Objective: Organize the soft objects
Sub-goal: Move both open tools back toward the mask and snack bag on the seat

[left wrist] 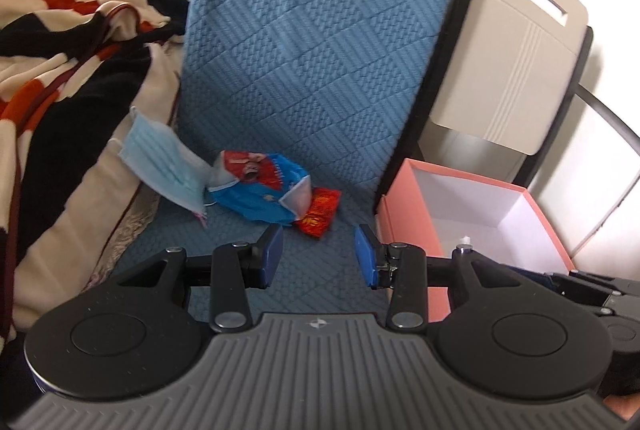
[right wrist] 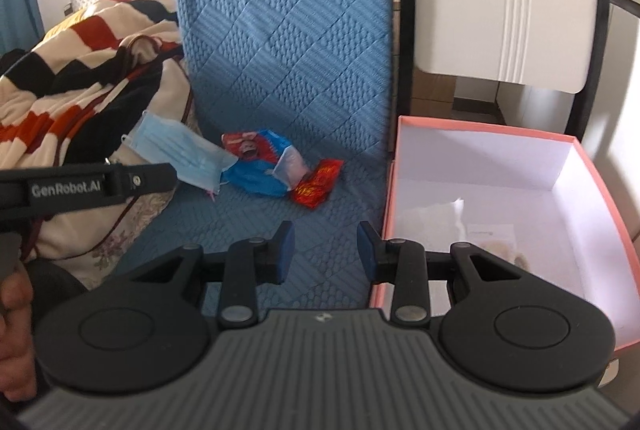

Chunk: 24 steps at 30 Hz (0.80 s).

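Left tongs [left wrist: 319, 256]: blue pads stand partly apart with nothing between them; they hang over the blue quilted seat cover [left wrist: 312, 61], short of the heap.
Right tongs [right wrist: 325, 252]: also partly open and empty, over the same cover, just beside the pink cardboard box [right wrist: 600, 185].
Landmark: the pink box, open-topped with a white inside; some pale paper or wrapping lies on its floor, too blurred to name.
Task things: a pale blue pleated face mask [left wrist: 162, 165], a crumpled blue-and-red plastic snack bag [left wrist: 260, 185] and a small red foil packet [left wrist: 318, 209] lie in a touching row on the seat, left of the box; the red packet is nearest it, the mask farthest.
Handling: all look light, limp and thin. The bag and foil are likely slick and crinkly, so pinch a raised fold or crimped end, not a flat face. The mask is best taken at its pleated middle or edge; its ear loops may snag.
Edges: the box wall rises beside the seat, so a carried item must clear the rim.
Open room: bare cover lies between the tongs and the heap. A striped cream, red and black blanket [left wrist: 72, 41] crowds the far side from the box, and the upright seat back closes off the rear.
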Tool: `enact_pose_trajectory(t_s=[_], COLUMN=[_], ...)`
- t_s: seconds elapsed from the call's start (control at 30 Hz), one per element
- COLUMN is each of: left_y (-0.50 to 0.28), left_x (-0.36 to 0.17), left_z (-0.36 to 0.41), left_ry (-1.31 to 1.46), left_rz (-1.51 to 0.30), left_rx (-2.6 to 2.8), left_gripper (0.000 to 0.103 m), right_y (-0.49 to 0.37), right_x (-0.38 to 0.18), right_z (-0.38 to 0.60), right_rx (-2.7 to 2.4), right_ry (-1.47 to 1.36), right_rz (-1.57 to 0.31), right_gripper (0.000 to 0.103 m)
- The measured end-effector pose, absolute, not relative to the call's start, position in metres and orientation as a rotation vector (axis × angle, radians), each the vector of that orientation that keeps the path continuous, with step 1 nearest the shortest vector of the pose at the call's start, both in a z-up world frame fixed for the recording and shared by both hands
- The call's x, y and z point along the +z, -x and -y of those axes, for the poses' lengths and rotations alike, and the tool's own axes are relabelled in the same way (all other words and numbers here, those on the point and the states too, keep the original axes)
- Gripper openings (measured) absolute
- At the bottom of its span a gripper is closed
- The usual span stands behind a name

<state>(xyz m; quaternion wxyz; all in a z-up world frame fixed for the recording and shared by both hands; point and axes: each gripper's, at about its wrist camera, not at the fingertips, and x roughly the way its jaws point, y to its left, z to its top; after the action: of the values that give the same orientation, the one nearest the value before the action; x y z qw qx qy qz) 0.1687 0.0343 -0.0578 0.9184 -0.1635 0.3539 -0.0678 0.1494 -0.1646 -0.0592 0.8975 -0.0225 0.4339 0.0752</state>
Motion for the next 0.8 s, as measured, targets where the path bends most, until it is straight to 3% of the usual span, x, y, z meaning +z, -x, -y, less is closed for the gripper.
enact_pose_trajectory(t_s=[0.53, 0.63, 0.8], left_y=[-0.159, -0.159, -0.166], left_x=[-0.102, -0.111, -0.135], left_z=[-0.065, -0.068, -0.073], left_ry=[0.282, 0.293, 0.295], left_rz=[-0.700, -0.696, -0.714], left_rx=[-0.069, -0.061, -0.054], left_gripper=[0.046, 0.055, 0.056], right_y=[-0.136, -0.134, -0.133], right_x=[-0.100, -0.107, -0.116], right_z=[0.126, 0.122, 0.115], right_rx=[0.212, 0.204, 0.199], right_ry=[0.096, 0.103, 0.122], right_rz=[-0.905, -0.919, -0.906], right_gripper=[0.038, 0.038, 0.038])
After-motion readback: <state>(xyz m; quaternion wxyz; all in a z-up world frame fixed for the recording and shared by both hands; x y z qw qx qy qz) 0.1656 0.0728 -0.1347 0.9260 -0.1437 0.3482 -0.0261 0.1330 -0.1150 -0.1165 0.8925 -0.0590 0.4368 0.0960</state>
